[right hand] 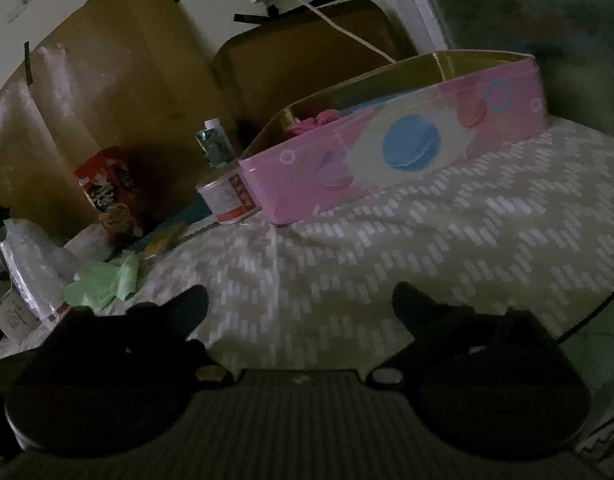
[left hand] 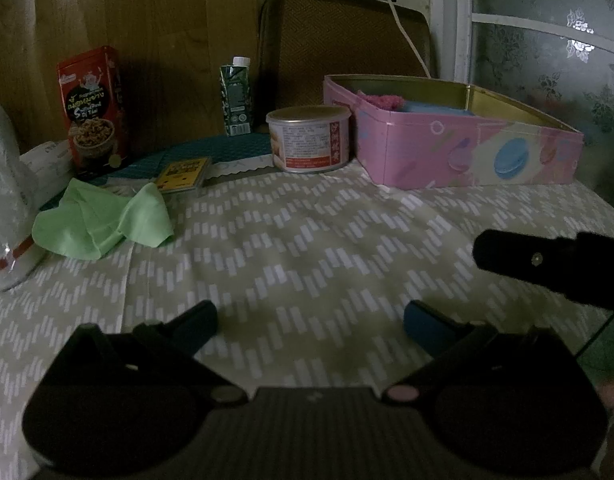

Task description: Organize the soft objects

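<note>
Left wrist view: the left gripper (left hand: 309, 326) hangs low over a table with a patterned cloth (left hand: 307, 240). Its two fingers are wide apart and nothing is between them. A dark finger of the right gripper (left hand: 519, 264) pokes in from the right side.

A crumpled green cloth (left hand: 103, 222) lies on the table at the left, well apart from both grippers. Just behind it is a small yellow card box (left hand: 183, 174). A red snack box (left hand: 95, 114) and a green carton (left hand: 237, 98) with a white cap stand at the back. A round can (left hand: 309, 142) sits just beside the pink tin box (left hand: 467, 152).

The pink tin box is open on top. Inside it lie a fuzzy pink thing (left hand: 381, 101) and a blue soft thing (left hand: 439, 108), side by side.

In the right wrist view, the right gripper (right hand: 301, 308) is also spread wide, with only the tablecloth showing between its fingers. The pink tin is ahead of it, and the green cloth is off to its left. This view is dim and a bit blurry.
</note>
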Tool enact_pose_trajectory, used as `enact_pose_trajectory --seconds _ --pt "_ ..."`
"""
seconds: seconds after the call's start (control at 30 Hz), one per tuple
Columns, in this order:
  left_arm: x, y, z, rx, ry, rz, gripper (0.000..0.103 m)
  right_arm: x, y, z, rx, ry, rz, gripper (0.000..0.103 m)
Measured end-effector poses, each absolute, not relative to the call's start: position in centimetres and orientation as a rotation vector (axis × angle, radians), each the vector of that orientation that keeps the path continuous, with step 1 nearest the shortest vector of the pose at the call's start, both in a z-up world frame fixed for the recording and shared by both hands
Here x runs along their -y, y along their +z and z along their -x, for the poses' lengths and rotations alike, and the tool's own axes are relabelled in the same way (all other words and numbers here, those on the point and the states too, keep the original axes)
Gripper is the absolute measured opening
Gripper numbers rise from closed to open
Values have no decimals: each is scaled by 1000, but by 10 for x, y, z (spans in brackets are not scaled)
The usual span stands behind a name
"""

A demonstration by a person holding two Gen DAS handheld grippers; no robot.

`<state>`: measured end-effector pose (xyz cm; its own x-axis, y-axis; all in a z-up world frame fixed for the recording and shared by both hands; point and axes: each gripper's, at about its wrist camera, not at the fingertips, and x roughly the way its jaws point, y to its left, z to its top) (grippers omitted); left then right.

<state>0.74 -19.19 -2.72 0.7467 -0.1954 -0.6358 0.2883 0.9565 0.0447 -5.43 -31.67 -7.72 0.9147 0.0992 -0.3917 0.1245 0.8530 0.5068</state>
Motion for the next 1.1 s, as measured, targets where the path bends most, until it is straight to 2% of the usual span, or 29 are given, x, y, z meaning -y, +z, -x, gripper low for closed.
enact_pose_trajectory --seconds 0.23,0.43,0.5,0.7,0.73,0.87,0.97,1.1 --pt "192 -27 -6 -678 -268 -144 103 310 -79 56 -393 -34 -534 103" --pt "175 -23 -4 -667 -313 -57 103 333 -95 70 -257 -4 -762 103" --pt "160 -18 -3 -658 -300 -24 103 332 -88 65 -313 10 -727 103" --pt "85 -4 -3 -546 -62 25 103 300 -58 44 -315 158 -478 103" --pt "69 -3 -7 -542 -19 54 103 292 -55 36 -335 193 -454 102" --pt "18 -8 -23 -569 56 250 103 251 -41 -16 -451 334 -312 74" --pt "-9 -14 -27 -574 33 427 102 208 -37 -56 -499 462 -205 72" --pt "-4 -12 -22 -542 52 415 102 162 -35 -102 -535 518 -114 65"
